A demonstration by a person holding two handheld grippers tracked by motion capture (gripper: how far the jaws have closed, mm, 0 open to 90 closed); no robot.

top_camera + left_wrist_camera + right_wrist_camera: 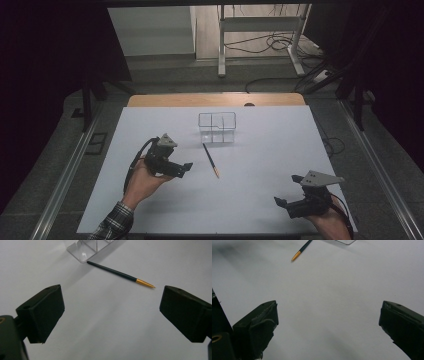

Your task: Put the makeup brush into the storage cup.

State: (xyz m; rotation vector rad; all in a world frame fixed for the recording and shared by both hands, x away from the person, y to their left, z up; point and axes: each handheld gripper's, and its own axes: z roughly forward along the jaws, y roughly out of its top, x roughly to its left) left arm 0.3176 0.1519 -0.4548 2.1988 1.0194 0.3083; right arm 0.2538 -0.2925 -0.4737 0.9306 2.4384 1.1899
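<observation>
The pen (210, 160) lies flat on the white worktop (260, 200), just in front of the clear compartmented organiser (217, 127). Its dark end nearly touches the organiser's near wall; its gold tip points toward the person's side and slightly right. Its long axis therefore runs roughly from the far side to the near side, on a slight diagonal.

The left gripper (186, 168) is the nearer one — it sits just beside the pen, to its left, jaws pointing toward it. In the left gripper view the pen (120, 274) lies ahead of the jaws and crosswise to them, gold tip toward the right jaw. The jaws stand wide apart, holding and touching nothing.

The right gripper (281, 202) rests well apart from the pen, near the worktop's front right corner. Its jaws are also spread wide and empty; in the right gripper view the pen's gold tip (296, 255) shows far ahead at upper left.

Judgement: the left gripper is placed to take the pen; a short advance should bring the jaws astride the shaft.
</observation>
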